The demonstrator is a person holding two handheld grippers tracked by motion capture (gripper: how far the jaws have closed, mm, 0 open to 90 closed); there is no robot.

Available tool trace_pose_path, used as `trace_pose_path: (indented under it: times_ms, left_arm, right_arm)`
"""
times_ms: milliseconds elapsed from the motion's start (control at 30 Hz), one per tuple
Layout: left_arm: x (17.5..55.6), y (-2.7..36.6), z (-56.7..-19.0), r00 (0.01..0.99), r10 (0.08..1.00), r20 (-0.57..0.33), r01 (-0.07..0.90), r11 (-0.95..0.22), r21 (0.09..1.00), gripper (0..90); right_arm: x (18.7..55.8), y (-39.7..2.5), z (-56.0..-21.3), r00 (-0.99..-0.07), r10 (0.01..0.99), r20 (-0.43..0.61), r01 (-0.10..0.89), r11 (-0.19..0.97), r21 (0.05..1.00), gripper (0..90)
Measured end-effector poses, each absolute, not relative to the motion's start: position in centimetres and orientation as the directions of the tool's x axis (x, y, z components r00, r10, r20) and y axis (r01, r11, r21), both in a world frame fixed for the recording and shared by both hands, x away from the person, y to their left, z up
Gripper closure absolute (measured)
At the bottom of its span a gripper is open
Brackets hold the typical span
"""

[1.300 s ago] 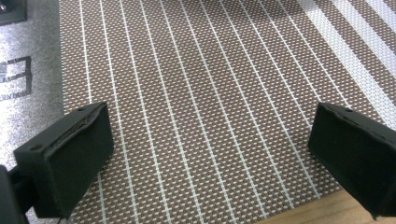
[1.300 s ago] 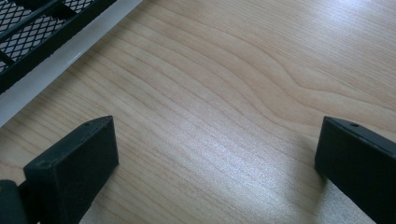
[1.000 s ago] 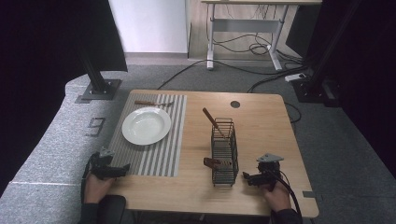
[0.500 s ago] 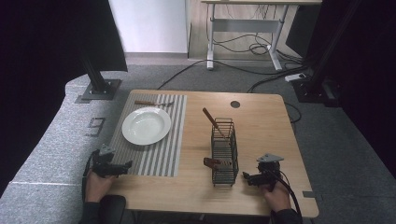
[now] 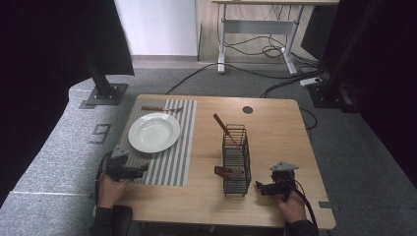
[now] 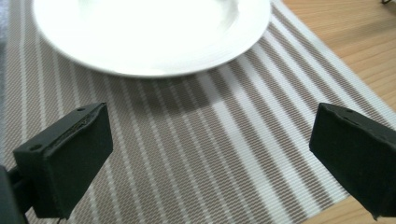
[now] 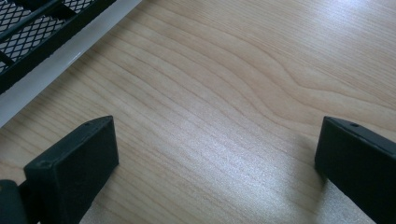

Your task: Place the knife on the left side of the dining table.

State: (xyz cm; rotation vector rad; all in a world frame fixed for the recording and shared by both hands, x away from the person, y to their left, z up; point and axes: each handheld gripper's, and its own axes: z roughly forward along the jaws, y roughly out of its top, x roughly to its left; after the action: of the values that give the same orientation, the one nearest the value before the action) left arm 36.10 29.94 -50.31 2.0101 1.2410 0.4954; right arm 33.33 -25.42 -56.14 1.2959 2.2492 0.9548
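Left hand-held gripper (image 5: 142, 169) sits at the near left corner of the desk (image 5: 275, 128), low over the striped placemat (image 5: 172, 157), jaws wide apart, nothing between them. In the left gripper view the gap between its jaws (image 6: 205, 154) shows bare mat, with the white plate (image 6: 154, 32) just beyond. Right hand-held gripper (image 5: 258, 186) is at the near right, jaws also spread and empty, pointed toward the wire basket (image 5: 236, 157) just beside it. Right gripper view: bare wood between the jaws (image 7: 215, 154), basket base (image 7: 42, 32) at the upper left corner. Each gripper is held by a hand coming in from the near edge.

Basket stands upright mid-desk, right of the mat. One brown-handled utensil (image 5: 227, 171) pokes out of its near left side, low; another wooden handle (image 5: 223, 125) leans out of the top toward the far left. Plate lies on the far half of the mat, empty. Beyond the plate a brown-handled utensil (image 5: 160, 108) lies flat across the mat's far edge. Round hole (image 5: 247, 109) in the desk at the far side.
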Motion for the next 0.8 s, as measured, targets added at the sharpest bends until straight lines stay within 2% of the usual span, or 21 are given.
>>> trace_pose_path:
  times_ms: [800]
  left_arm:
    - [39.0, 22.9, -45.6, 0.535, 0.841, -0.082, 0.547, -0.271, 0.792, 0.0]
  right_arm:
    - [33.3, -25.4, -56.1, -0.506, 0.863, 0.014, 0.609, 0.346, 0.714, 0.0]
